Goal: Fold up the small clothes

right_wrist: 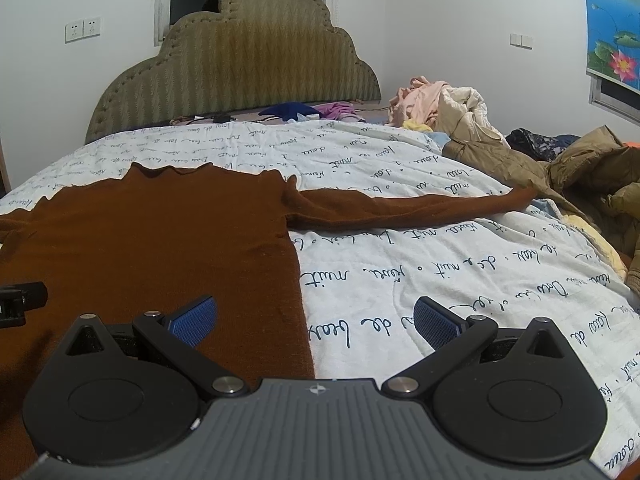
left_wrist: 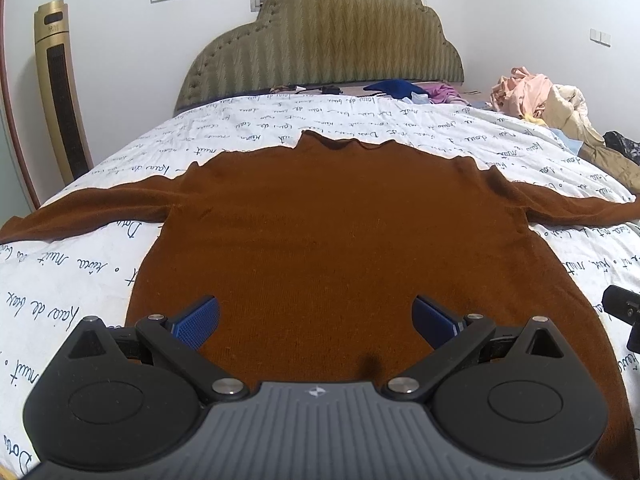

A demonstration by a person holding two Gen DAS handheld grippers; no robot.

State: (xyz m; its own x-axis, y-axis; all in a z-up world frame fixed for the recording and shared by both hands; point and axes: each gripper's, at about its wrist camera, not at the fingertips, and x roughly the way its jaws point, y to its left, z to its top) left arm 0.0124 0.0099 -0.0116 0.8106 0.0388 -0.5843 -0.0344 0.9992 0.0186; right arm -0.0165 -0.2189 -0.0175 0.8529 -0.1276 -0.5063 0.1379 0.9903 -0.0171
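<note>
A rust-brown knit sweater lies flat across a bed, filling the centre of the left wrist view, its neck toward the padded olive headboard at the top of the frame and both sleeves spread out to the sides. It rests on a white quilt printed with blue cursive script. The left tongs sit released at the bottom of the frame, blue pads wide apart over the sweater's lower body, grasping nothing. In the right wrist view the right tongs are likewise released, straddling the sweater's side edge: one blue pad over the knit, the other over bare quilt. The sweater's sleeve stretches across the middle of that frame toward a heap of tan and pale clothes at right. A gold tower fan stands against the wall at the left edge of the left wrist view.
</note>
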